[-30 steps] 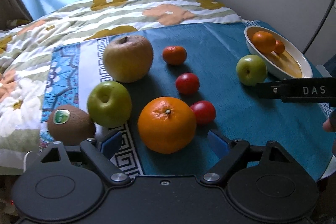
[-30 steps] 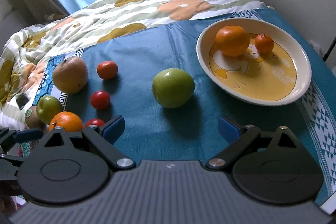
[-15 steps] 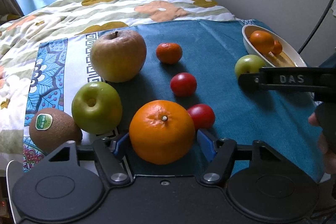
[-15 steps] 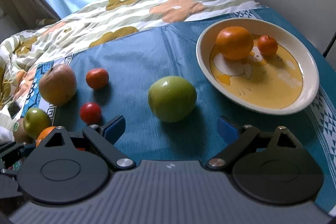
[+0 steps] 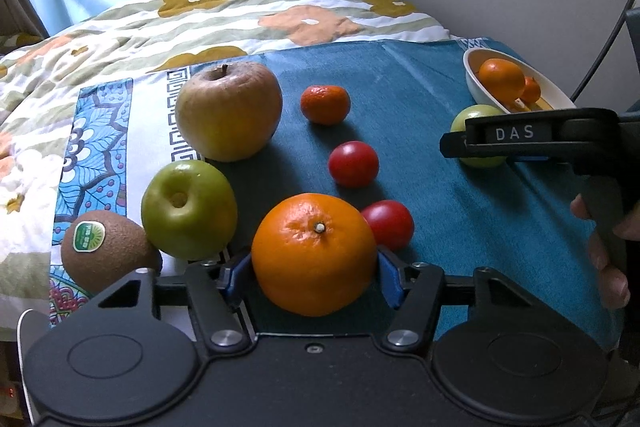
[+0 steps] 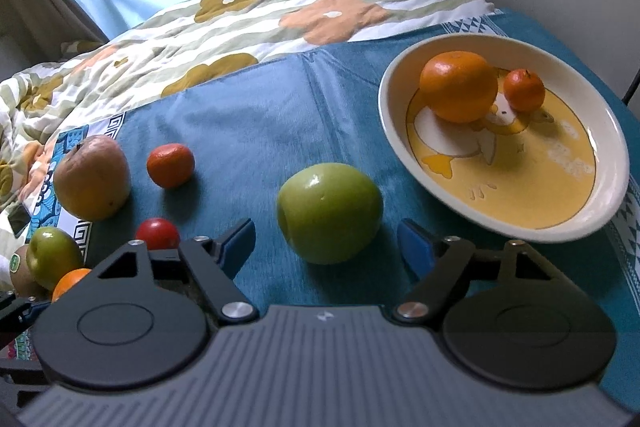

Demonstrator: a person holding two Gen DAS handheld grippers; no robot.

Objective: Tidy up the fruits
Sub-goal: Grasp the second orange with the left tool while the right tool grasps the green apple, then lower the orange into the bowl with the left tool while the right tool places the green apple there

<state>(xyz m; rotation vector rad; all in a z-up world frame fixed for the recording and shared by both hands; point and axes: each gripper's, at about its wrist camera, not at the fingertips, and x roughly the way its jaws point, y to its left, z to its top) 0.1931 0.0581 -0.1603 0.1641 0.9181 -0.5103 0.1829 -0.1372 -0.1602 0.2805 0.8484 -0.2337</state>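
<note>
Left gripper [image 5: 313,277] closing on the orange [image 5: 314,254]; right gripper [image 6: 326,241] (unclenched) closing around an apple [image 6: 329,213] on a teal cloth [image 6: 248,131].

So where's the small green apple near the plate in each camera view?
Left wrist view: the small round green apple sits at the right edge, partly hidden behind the black right gripper bar, just below the plate.
Right wrist view: same apple at centre, between the blue fingers.
Shared landmark: the white and yellow plate holding two oranges.
</note>
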